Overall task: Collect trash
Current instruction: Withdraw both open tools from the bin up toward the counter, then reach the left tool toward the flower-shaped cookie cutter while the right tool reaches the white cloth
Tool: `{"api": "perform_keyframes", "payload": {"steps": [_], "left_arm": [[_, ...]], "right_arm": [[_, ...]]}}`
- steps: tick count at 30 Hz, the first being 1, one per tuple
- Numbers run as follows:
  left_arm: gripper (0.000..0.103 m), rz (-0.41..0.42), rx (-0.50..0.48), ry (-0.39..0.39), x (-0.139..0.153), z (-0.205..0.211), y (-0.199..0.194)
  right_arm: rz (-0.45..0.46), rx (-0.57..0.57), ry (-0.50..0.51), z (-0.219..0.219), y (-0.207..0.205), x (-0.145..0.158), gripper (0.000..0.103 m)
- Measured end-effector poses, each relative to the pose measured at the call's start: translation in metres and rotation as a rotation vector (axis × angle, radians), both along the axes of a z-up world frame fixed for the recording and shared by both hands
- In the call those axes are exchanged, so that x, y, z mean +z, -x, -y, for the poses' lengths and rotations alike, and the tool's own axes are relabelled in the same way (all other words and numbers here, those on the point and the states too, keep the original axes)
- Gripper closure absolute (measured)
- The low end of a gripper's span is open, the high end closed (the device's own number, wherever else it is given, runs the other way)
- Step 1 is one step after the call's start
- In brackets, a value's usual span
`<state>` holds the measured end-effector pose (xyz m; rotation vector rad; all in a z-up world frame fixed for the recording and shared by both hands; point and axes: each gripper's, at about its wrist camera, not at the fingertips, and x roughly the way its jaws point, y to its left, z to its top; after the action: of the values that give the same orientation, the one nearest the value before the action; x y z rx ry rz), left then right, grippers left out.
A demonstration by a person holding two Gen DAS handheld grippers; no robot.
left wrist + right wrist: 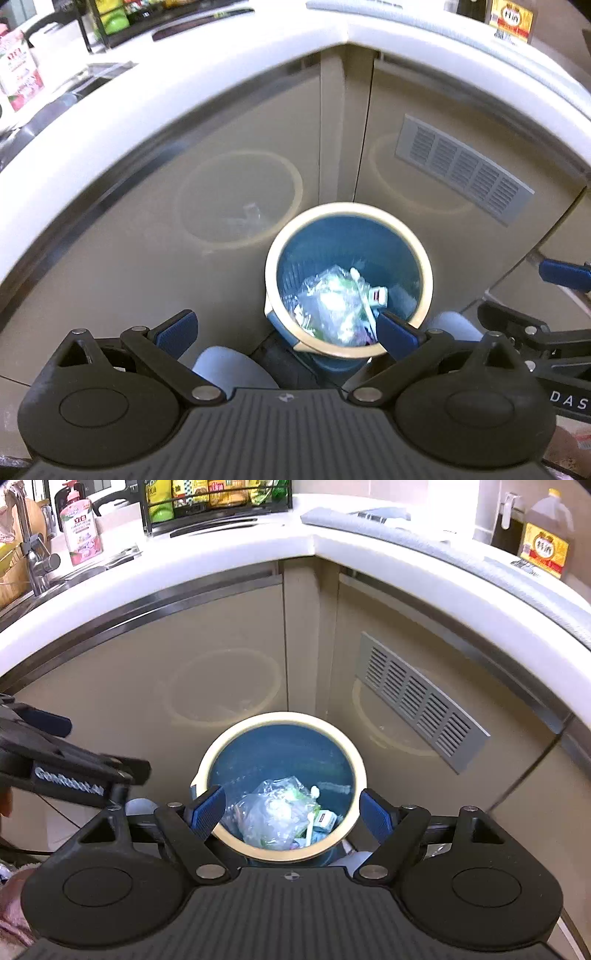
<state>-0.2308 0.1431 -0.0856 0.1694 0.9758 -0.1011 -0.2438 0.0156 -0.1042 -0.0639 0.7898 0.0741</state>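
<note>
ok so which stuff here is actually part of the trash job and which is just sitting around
Part of the job:
- blue bin with cream rim
- clear plastic bag of rubbish inside it
- small carton inside it

Just sitting around:
- pink soap bottle
- oil bottle
- tap
- vent grille

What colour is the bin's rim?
Cream, around a blue bin; the right wrist view shows it best.
</note>
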Motion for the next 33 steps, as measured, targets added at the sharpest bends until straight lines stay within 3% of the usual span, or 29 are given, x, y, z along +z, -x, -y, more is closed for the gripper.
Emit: {"api": "perform_keyframes", "payload": {"steps": [9, 20, 23, 28, 33], "left_arm": [[0.000, 0.053, -0.007, 0.014, 0.022, -0.005, 0.006], [0.000, 0.138, 0.036, 0.041, 0.063, -0.016, -0.011], [0.000, 0.167, 0.044, 0.041, 0.076, -0.017, -0.016], [0.000, 0.190, 0.049, 0.038, 0.093, -0.014, -0.029], [0.000, 0.189, 0.052, 0.039, 0.105, -0.011, -0.047]], "right_arm": [[0.086, -0.033, -0.043, 0.017, 0.005, 0.023, 0.018], [0.263, -0.118, -0.115, 0.080, -0.036, 0.082, 0.009], [0.348, -0.148, -0.104, 0.098, -0.061, 0.105, 0.001], [0.438, -0.233, -0.076, 0.132, -0.132, 0.132, 0.000], [0.377, -0.275, -0.034, 0.163, -0.230, 0.132, 0.000]]}}
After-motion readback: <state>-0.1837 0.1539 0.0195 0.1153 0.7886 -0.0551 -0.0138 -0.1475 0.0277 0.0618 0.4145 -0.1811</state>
